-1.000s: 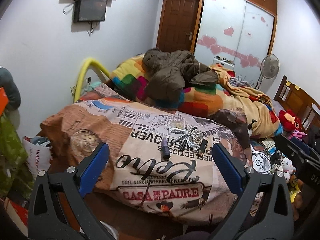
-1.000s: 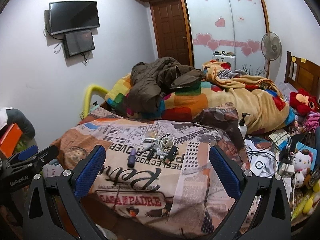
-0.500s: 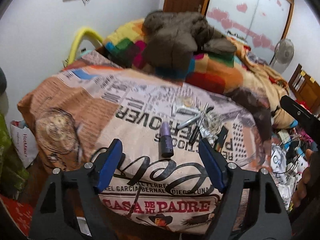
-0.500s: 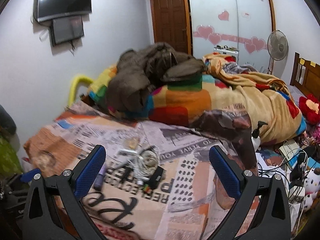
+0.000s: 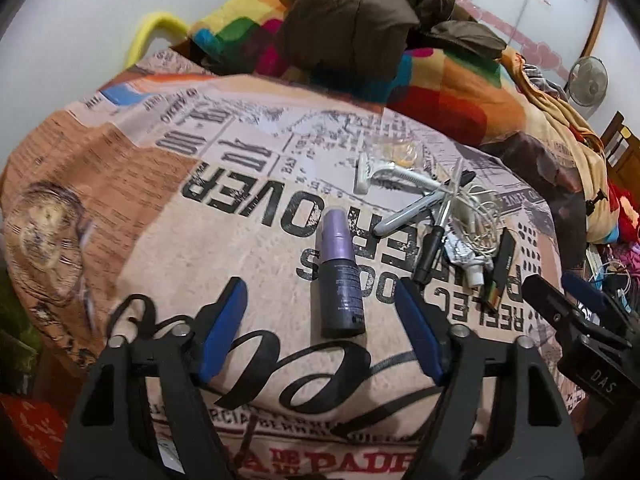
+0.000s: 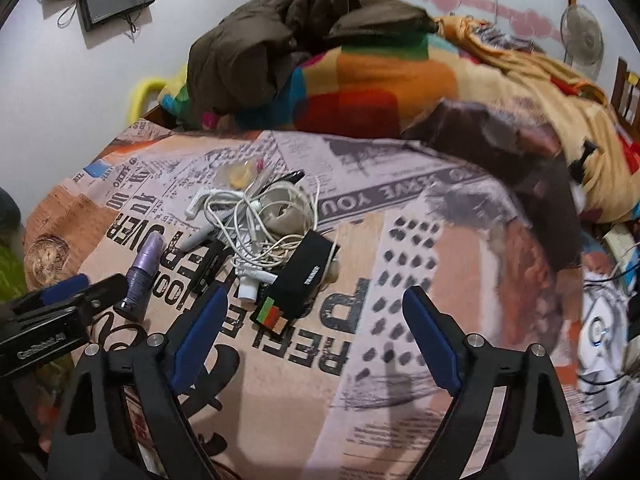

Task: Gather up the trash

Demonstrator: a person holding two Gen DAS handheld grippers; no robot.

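A purple spray bottle [image 5: 339, 280] lies on the newsprint-patterned bedcover [image 5: 200, 220], between and just ahead of my open left gripper's [image 5: 320, 300] blue fingers. To its right lies a heap of clutter: a white razor [image 5: 384, 176], pens [image 5: 408, 212], a tangled white cable [image 5: 476, 216], a small tube [image 5: 466, 258] and a black box [image 5: 502, 264]. In the right wrist view the bottle [image 6: 144, 276] lies left, the cable [image 6: 264, 220] and black box [image 6: 304, 276] just beyond my open, empty right gripper [image 6: 314, 312].
A brown jacket [image 5: 360, 16] and colourful blankets [image 5: 448, 92] are piled at the far end of the bed. A yellow bar [image 5: 156, 28] stands by the left wall. Cables and toys [image 6: 608, 320] crowd the floor at right. A fan [image 5: 588, 84] stands far right.
Both grippers have moved forward and down toward the bedcover. The purple bottle now sits between the left fingers' tips; the clutter heap is much closer to the right gripper.
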